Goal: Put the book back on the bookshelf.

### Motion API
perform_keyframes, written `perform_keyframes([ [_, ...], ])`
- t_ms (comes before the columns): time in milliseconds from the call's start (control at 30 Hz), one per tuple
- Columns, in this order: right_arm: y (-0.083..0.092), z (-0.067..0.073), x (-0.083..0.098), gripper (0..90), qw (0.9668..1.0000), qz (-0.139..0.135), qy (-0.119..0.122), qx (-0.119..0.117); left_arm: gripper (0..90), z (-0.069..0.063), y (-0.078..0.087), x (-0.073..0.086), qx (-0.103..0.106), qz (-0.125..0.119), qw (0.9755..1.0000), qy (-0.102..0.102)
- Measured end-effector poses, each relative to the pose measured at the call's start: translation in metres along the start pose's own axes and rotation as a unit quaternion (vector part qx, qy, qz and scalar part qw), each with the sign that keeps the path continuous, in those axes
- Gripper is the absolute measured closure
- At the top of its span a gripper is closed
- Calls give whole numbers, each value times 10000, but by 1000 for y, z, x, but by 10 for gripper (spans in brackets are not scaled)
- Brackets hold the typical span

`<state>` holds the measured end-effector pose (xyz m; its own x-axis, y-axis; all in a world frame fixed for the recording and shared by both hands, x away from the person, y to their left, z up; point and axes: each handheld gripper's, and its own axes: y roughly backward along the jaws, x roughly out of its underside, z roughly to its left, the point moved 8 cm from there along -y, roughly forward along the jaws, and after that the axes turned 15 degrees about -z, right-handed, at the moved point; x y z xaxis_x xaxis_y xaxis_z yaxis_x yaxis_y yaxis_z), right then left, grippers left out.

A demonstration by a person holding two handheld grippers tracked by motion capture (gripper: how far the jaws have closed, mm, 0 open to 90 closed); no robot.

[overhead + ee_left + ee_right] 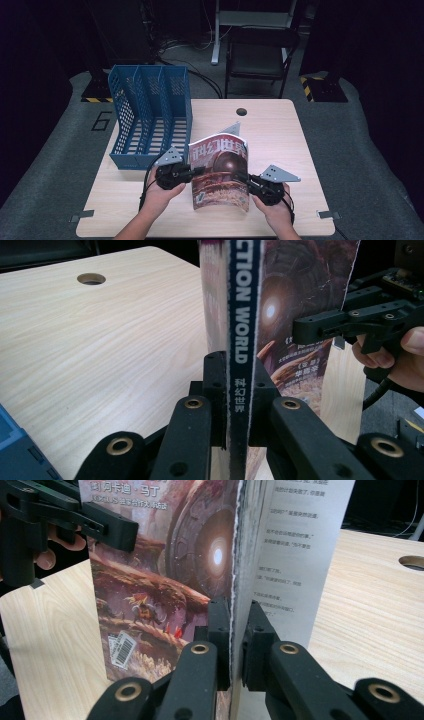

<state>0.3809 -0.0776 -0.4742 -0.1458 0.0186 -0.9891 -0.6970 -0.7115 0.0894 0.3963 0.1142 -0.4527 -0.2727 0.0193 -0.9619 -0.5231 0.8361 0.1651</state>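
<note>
Two tongs are clamping one magazine (220,172) between them, holding it upright over the near middle of the bench (280,130). The left tongs (192,171) are gripping the spine edge, their jaws pressing on either side of the dark strip of lettering in the left gripper view. The right tongs (246,178) are pinching the opposite, open edge; in the right gripper view the jaws are closing on the cover and pages together, with a printed inside page fanning out beside them. A blue file rack (150,112) is standing at the bench's far left corner, just beside the magazine. Farther back, a round cable hole (242,111) is showing in the benchtop.
</note>
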Motion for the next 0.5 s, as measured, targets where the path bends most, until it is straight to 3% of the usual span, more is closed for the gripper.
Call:
perform_keyframes([
  [133,1,0,2,846,10000,22,-38,1,837,0,1,0,14,-14,10000,-46],
  [267,1,-2,5,734,9998,81,-152,-37,838,-1,2,1,5,-40,10000,4],
  [300,2,-3,6,707,9997,122,-192,-56,838,-1,2,1,32,-22,10000,-86],
  [500,3,-5,17,648,9984,399,-356,-184,838,-4,3,1,47,-100,9999,-34],
])
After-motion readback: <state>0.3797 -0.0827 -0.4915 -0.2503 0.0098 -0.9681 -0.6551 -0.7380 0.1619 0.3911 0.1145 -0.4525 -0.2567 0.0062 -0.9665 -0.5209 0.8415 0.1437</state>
